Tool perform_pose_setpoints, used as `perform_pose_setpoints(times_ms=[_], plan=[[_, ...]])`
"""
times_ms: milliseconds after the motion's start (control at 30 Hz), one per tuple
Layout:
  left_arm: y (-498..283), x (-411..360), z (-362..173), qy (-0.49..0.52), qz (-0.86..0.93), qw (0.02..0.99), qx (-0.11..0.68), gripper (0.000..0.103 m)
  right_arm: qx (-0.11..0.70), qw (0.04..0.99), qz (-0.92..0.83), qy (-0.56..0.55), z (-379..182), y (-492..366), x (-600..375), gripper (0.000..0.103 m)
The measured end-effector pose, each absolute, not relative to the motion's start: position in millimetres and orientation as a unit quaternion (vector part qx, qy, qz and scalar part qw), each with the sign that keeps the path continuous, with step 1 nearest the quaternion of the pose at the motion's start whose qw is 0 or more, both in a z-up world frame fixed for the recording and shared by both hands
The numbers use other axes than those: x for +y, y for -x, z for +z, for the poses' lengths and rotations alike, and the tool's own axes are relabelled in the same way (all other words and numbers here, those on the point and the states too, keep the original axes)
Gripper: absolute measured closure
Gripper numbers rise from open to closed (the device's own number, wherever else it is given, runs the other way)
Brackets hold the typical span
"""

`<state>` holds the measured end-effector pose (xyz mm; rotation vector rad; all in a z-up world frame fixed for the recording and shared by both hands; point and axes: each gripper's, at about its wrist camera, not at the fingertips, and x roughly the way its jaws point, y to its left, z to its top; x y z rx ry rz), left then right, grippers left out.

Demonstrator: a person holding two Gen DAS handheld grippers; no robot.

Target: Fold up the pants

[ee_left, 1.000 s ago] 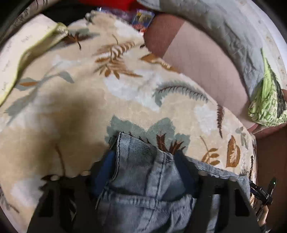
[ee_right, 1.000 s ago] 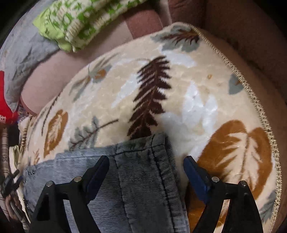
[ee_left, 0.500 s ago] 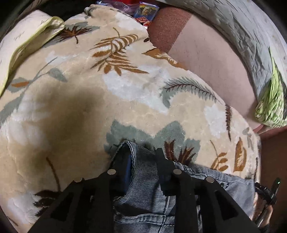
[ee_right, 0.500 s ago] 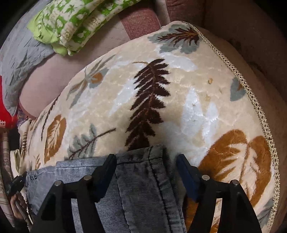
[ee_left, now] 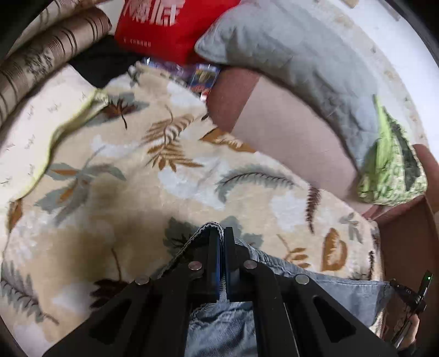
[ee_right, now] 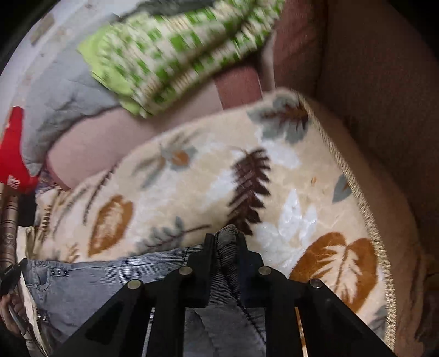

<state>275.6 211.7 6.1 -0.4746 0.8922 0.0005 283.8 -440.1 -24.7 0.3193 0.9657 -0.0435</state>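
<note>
A: Step in hand? Both ends of the pants (ee_left: 323, 291) pinched: left gripper (ee_left: 221, 233) jaws clamped narrow on one edge, right gripper (ee_right: 225, 237) jaws tight on the other.

B: Next, likely a lift and carry-over, ends level.

A: Underneath? Leaf-print blanket (ee_left: 142, 208) on a sofa (ee_right: 378, 90); grey pillow (ee_left: 296, 55), green cloth (ee_right: 175, 52), blurred.

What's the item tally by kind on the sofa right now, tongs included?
Tongs: 2, left and right, both shut on the pants
Pants: 1, grey-blue denim
Leaf-print blanket: 1
Grey pillow: 1
Green patterned cushion: 1
Red bag: 1
Total: 7
</note>
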Motion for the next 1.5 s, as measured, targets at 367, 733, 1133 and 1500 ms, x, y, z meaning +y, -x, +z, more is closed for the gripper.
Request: perform_pose_setpoints(times_ms=[367, 733, 1133, 1500], plan=[[-161, 219, 76, 0.255, -0.07, 0.899, 0.349, 0.101, 0.372, 0.914, 0.007, -0.164, 67, -184, -430, 0.088], [-2, 277, -14, 0.222, -0.037, 0.859, 0.459, 0.097, 0.439, 0.86, 0.048, -0.256, -54, 22, -466, 0.028], [-31, 160, 11, 0.113, -0.097, 0.892, 0.427, 0.05, 0.469, 0.806, 0.023, -0.361, -69, -22, -487, 0.024], [-42, 161, -62, 0.083, -0.064, 0.869, 0.484, 0.05, 0.449, 0.88, -0.061, -0.145, -31, -76, -447, 0.083]])
